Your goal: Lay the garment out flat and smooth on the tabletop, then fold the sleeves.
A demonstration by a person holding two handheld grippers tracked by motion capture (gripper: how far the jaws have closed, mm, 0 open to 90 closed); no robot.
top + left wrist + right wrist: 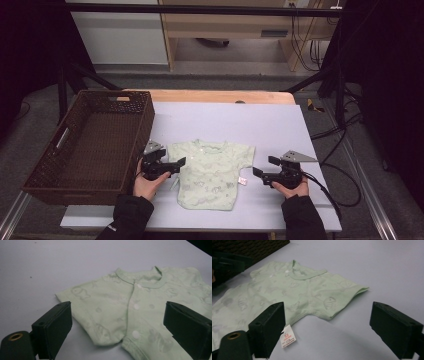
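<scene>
Both grippers' jaws released beside green shirt (210, 174); brown wicker basket (47, 165) empty.

Care label (287, 339) txt too small 2 read.

A wooden table (215, 96) carried a pale lavender sheet (270, 125) over most of its top. On the sheet lay a small pale green baby shirt (210, 172), spread flat. A dark brown woven wicker basket (60, 165) stood at the table's left side, just beside the shirt.
</scene>
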